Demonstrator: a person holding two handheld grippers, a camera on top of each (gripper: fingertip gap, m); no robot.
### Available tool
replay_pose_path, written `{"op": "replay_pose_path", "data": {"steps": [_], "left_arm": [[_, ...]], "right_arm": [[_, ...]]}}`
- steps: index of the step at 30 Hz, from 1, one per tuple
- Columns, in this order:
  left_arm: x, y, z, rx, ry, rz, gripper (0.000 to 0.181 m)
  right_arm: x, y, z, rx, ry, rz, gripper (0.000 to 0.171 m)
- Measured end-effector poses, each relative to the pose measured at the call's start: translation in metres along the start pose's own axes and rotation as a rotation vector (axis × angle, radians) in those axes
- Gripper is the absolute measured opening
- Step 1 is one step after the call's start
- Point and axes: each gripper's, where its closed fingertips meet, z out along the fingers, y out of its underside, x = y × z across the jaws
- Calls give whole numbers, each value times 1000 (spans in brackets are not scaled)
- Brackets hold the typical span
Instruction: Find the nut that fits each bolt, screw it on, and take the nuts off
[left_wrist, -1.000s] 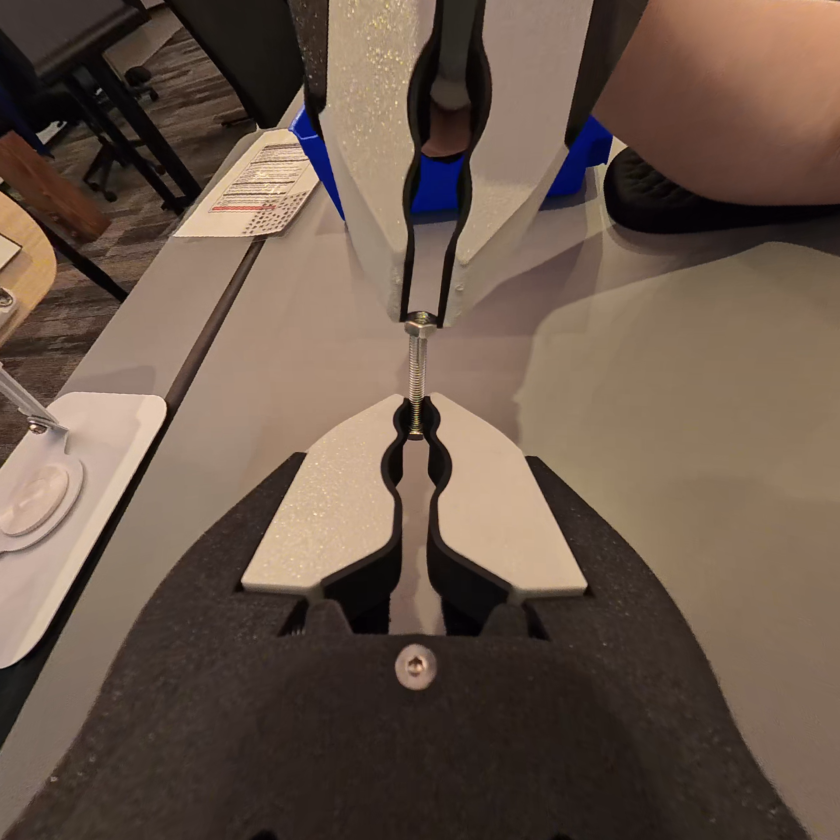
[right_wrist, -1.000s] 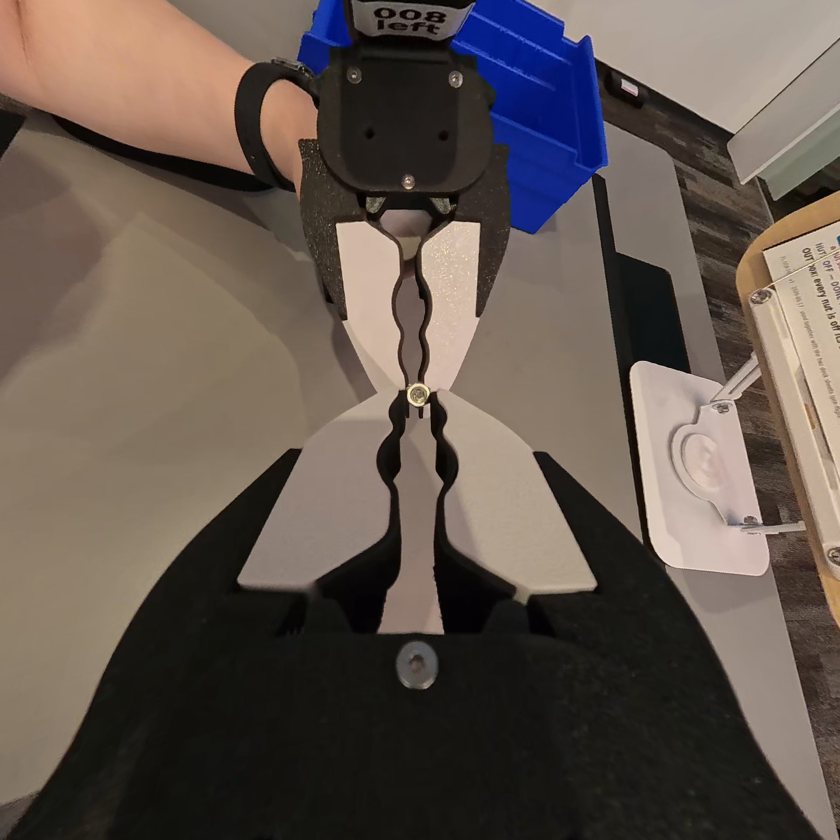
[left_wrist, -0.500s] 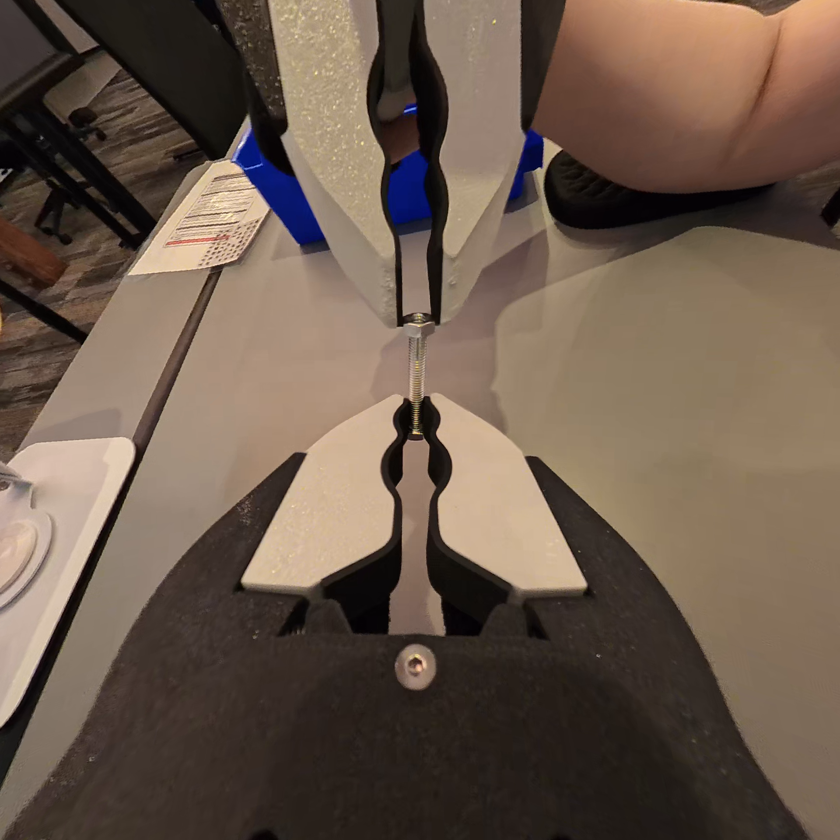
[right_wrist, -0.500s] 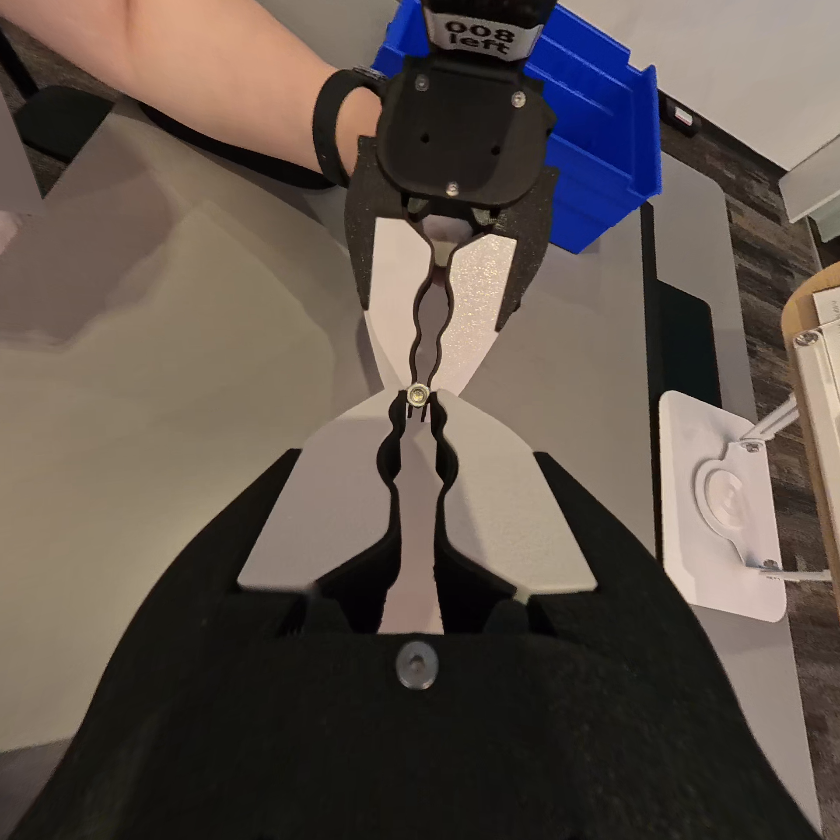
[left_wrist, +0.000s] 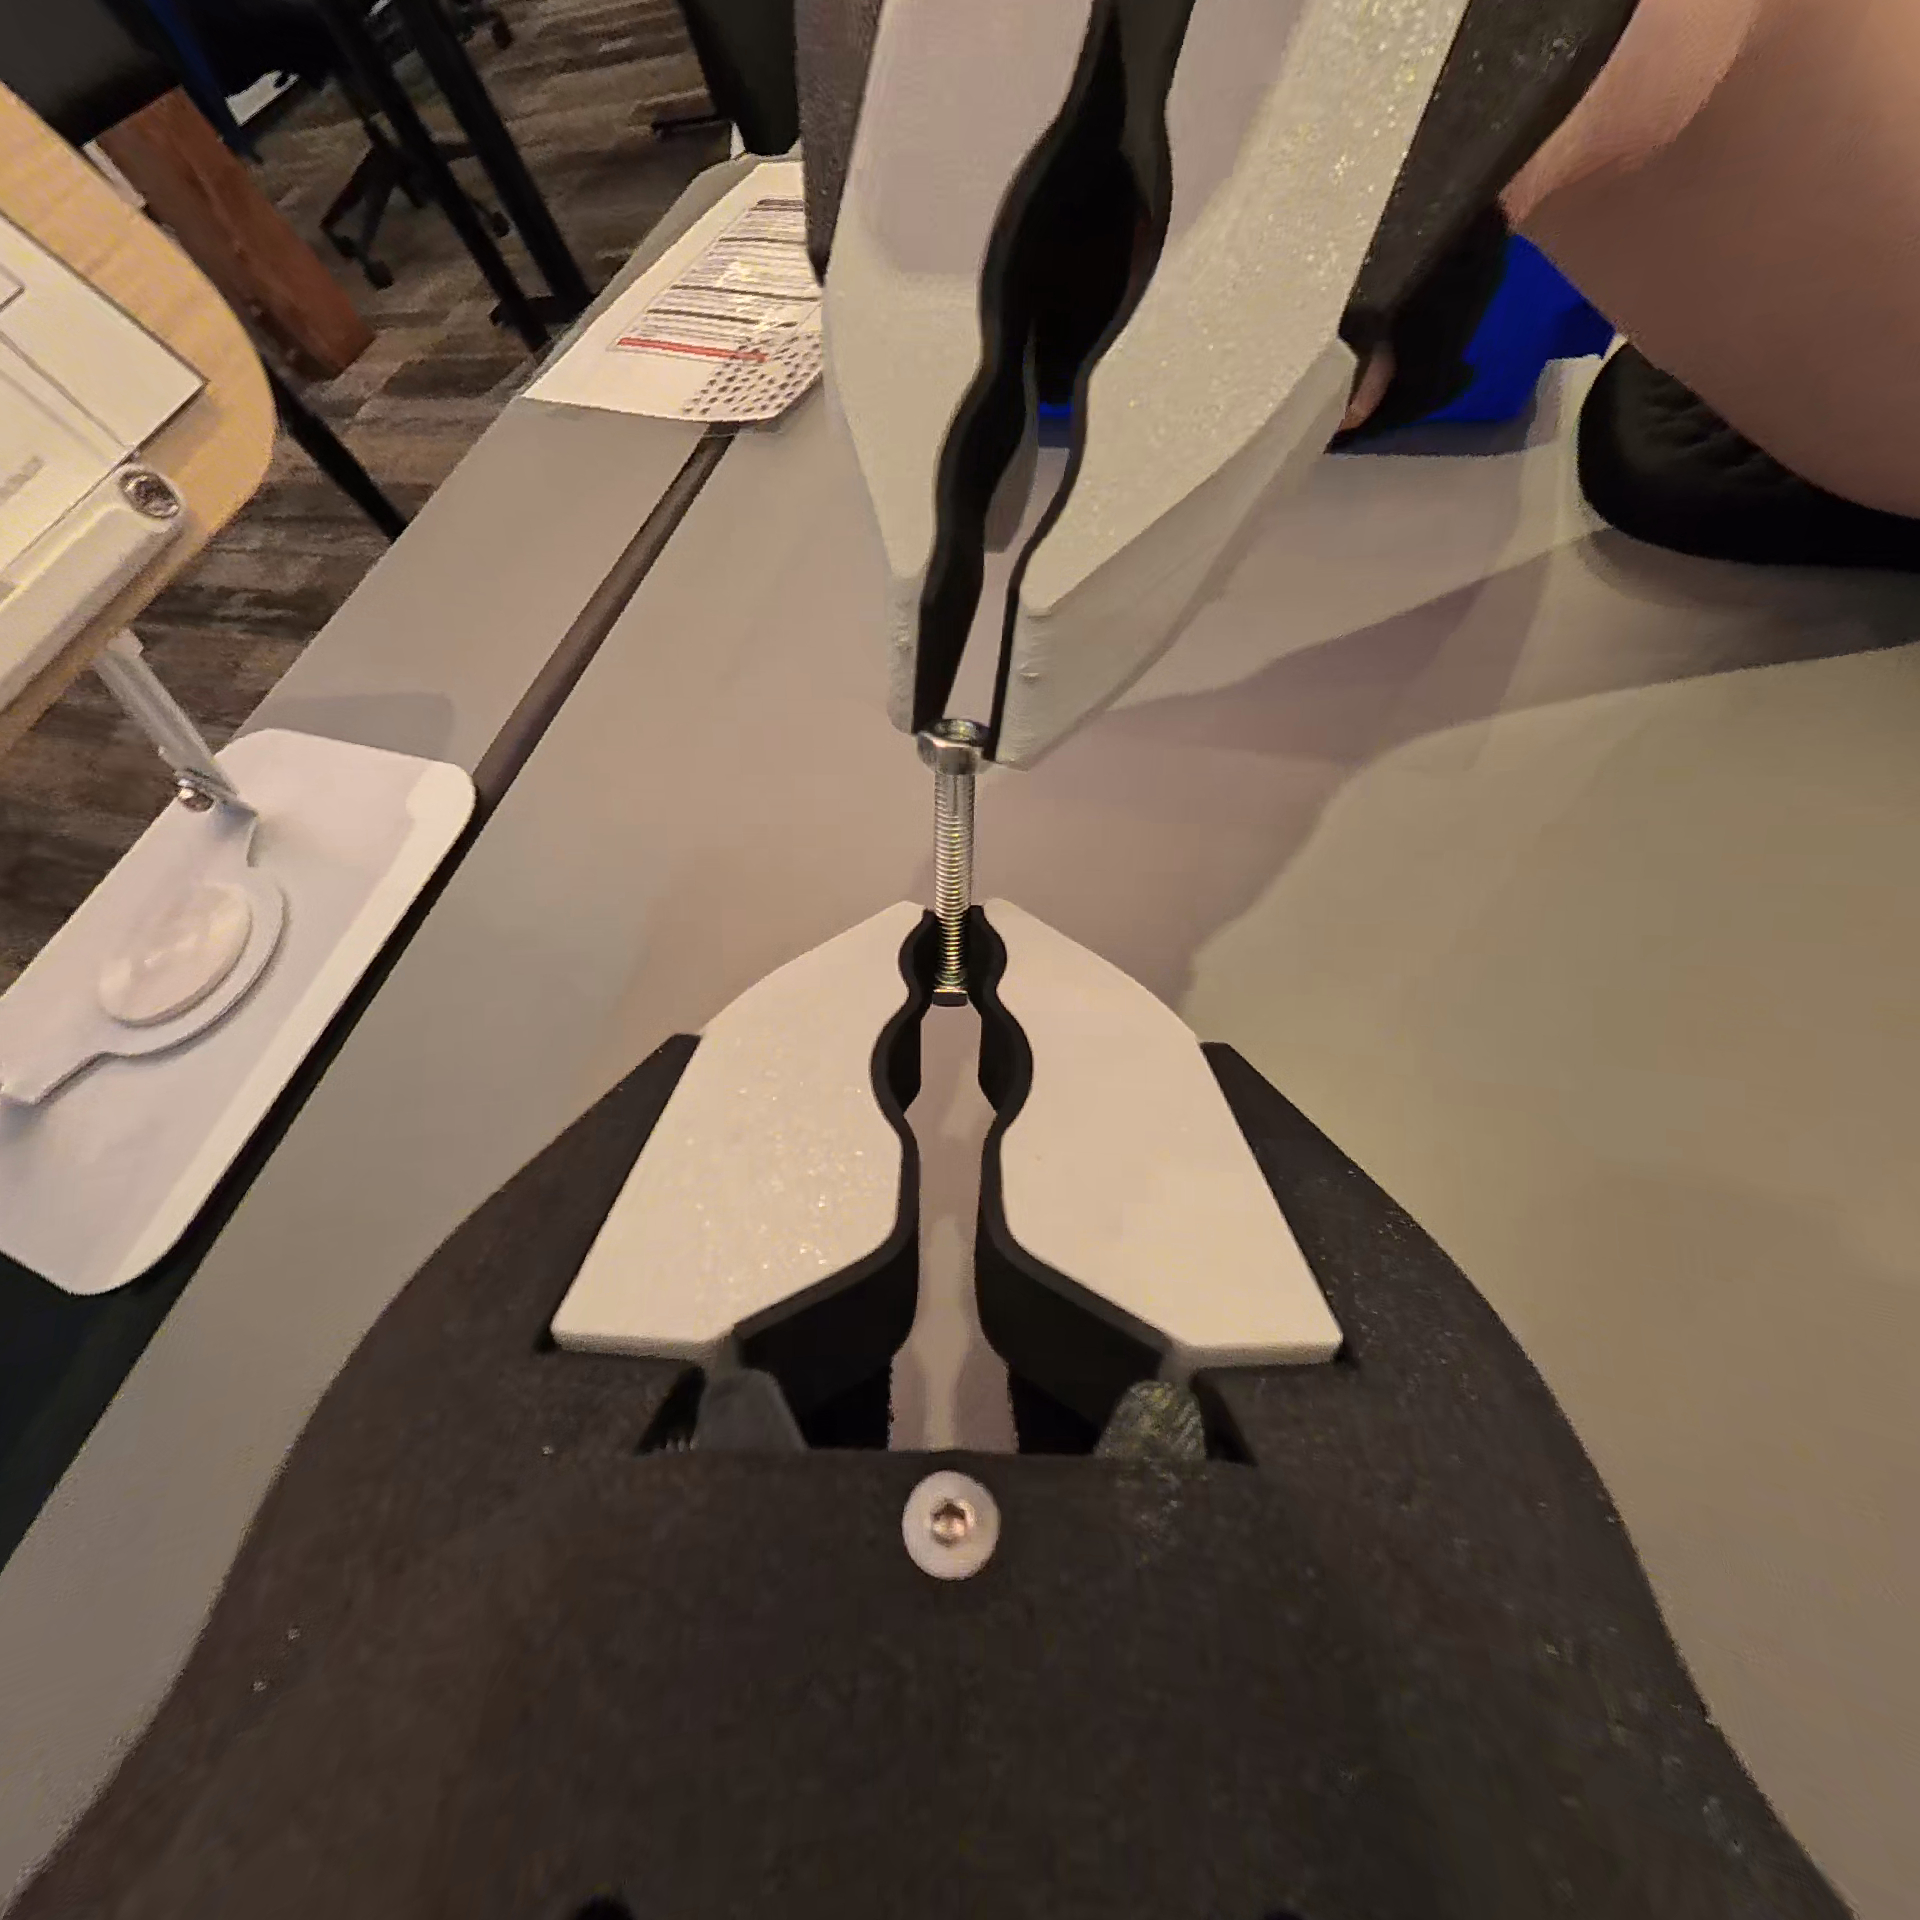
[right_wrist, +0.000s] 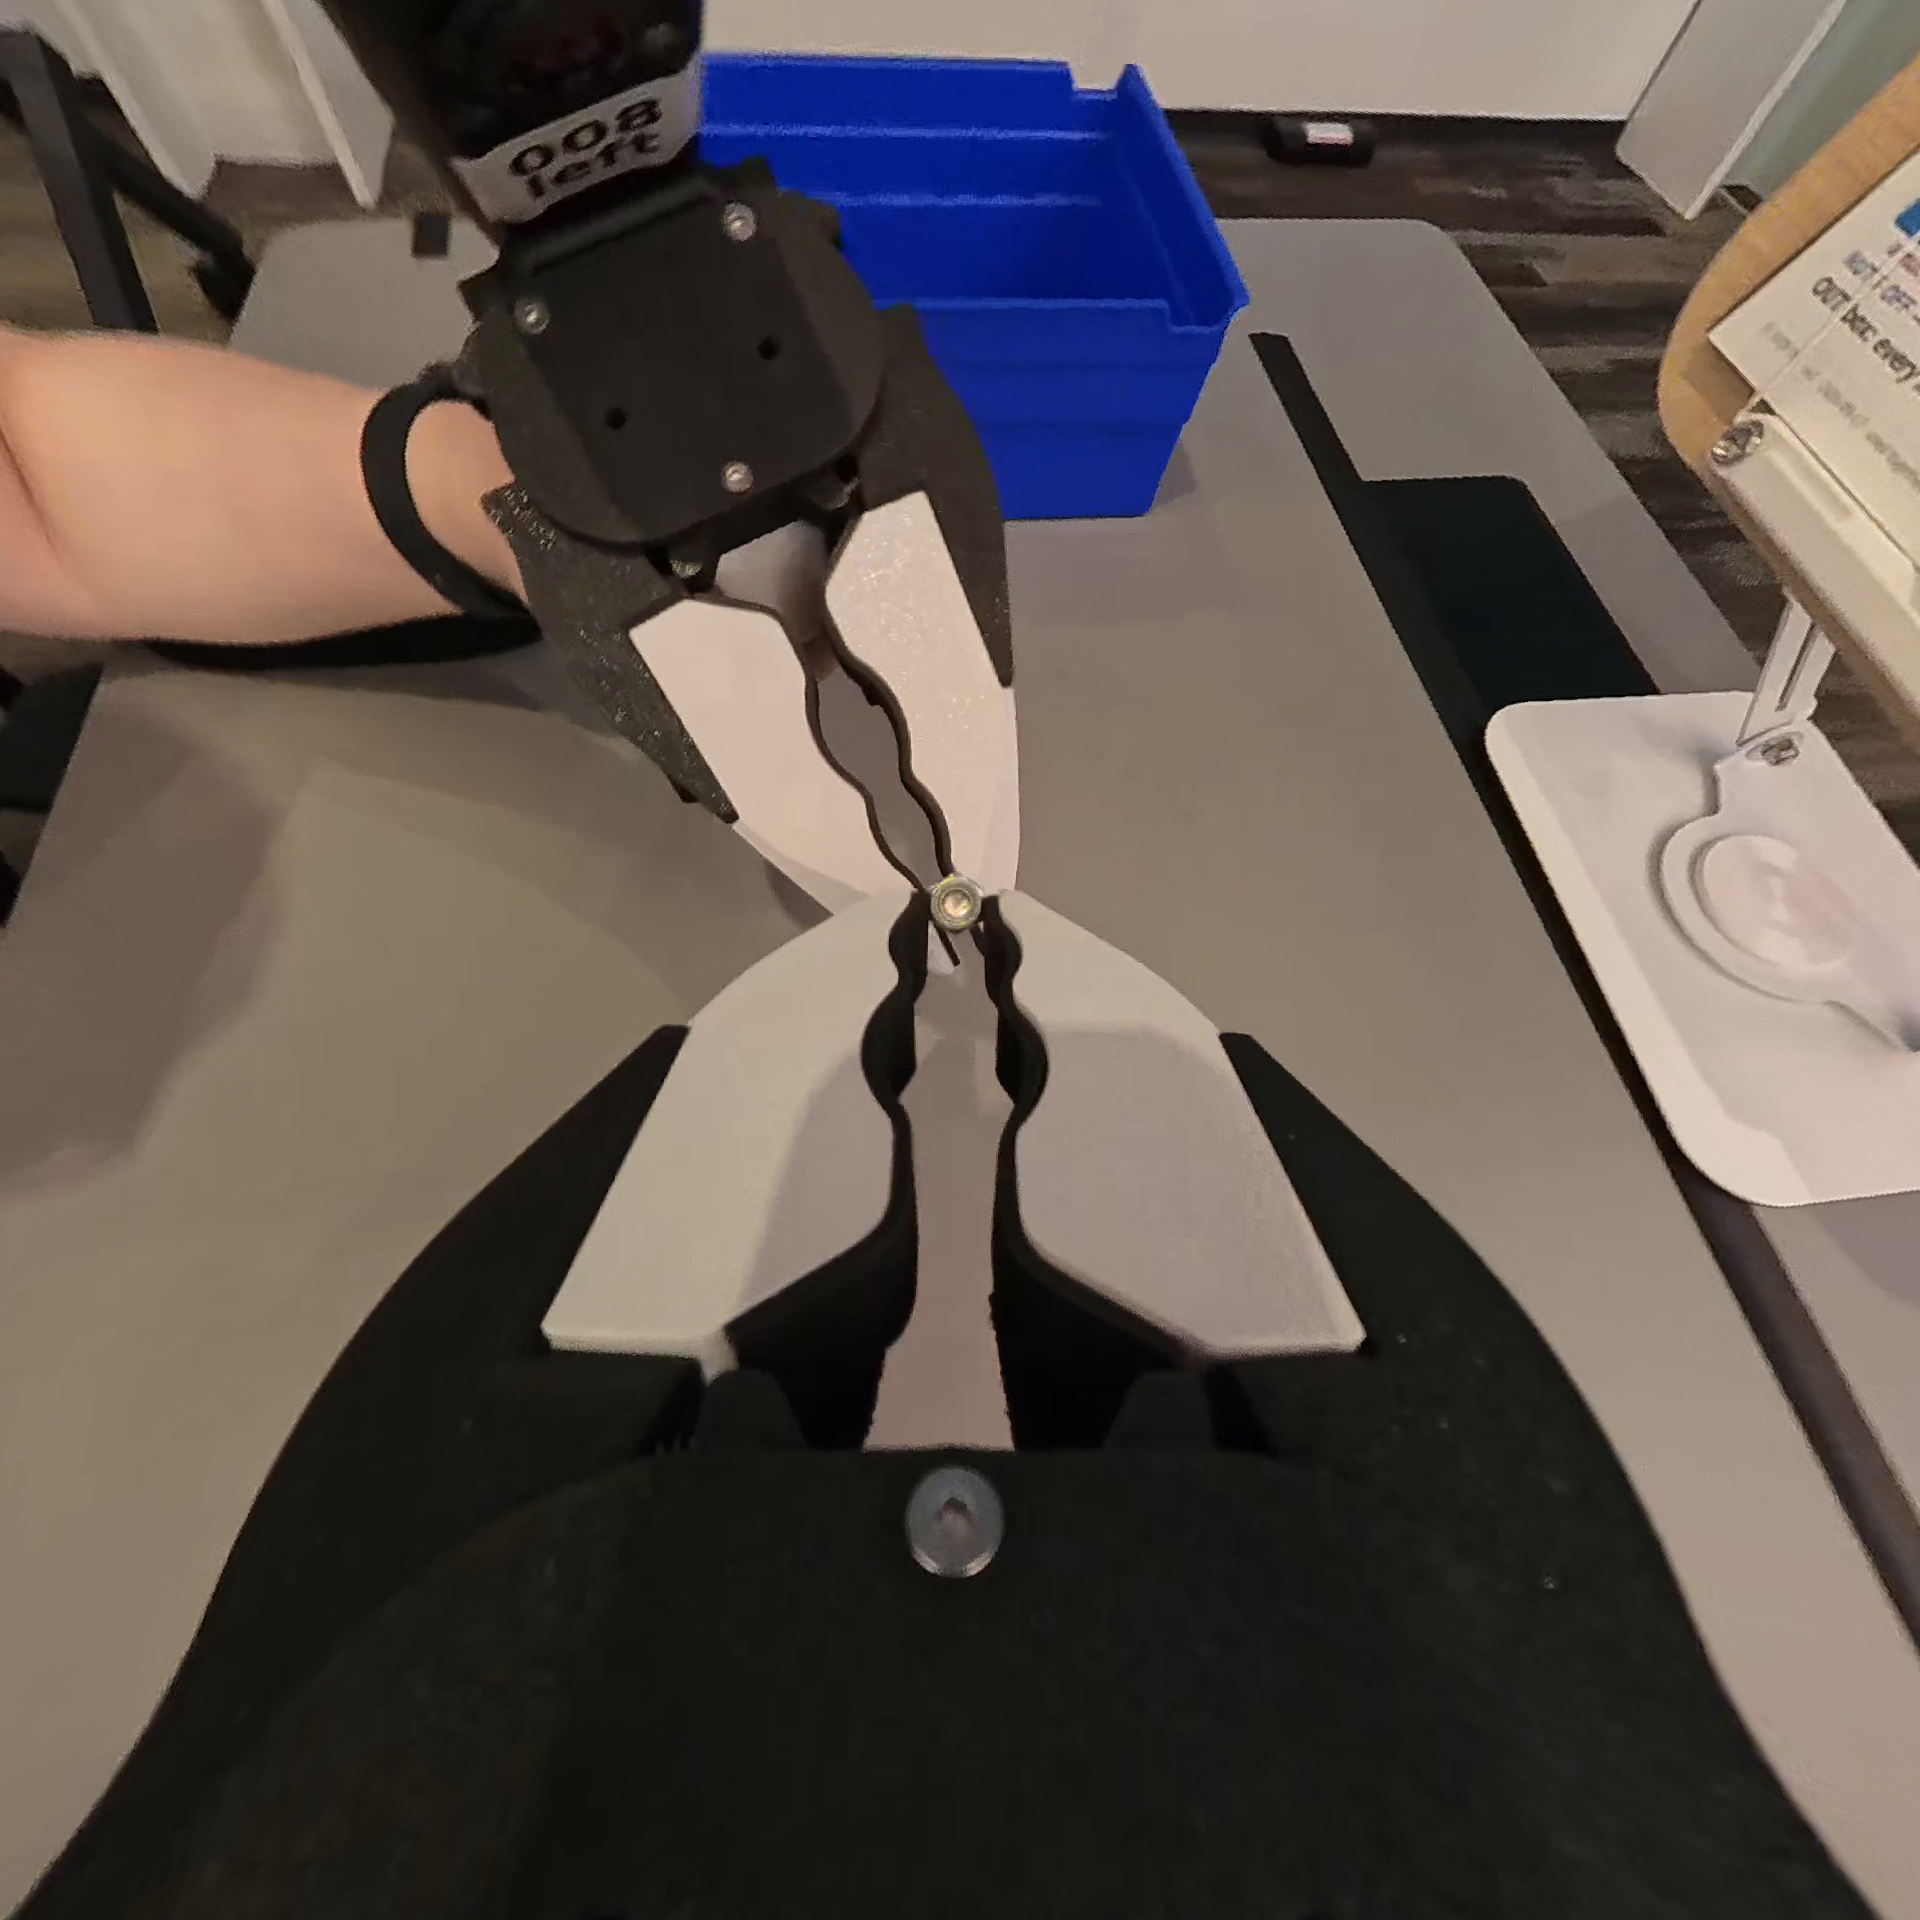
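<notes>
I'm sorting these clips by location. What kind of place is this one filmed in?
Most likely an office or lab workroom: grey desks pushed side by side, a blue parts bin on one, rolling office chairs on wood-look flooring, and a white stand base beside the work area.

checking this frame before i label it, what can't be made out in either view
- Bolt head end: left wrist view, sunk between the left gripper fingers.
- Bolt shaft: right wrist view, seen end-on behind the nut.
- How far the nut is threaded on: left wrist view, the right gripper fingers cover it.
- Blue bin contents: right wrist view, near wall and the left gripper block part of the inside.
</notes>
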Motion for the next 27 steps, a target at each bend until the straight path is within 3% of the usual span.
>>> {"op": "replay_pose_path", "data": {"steps": [17, 27], "left_arm": [[-26, 18, 1, -132, -192, -52, 4], [-31, 29, 2, -221, -272, -7, 5]], "right_arm": [[20, 1, 20, 120, 67, 410, 9], [24, 8, 27, 122, 96, 473, 9]]}}
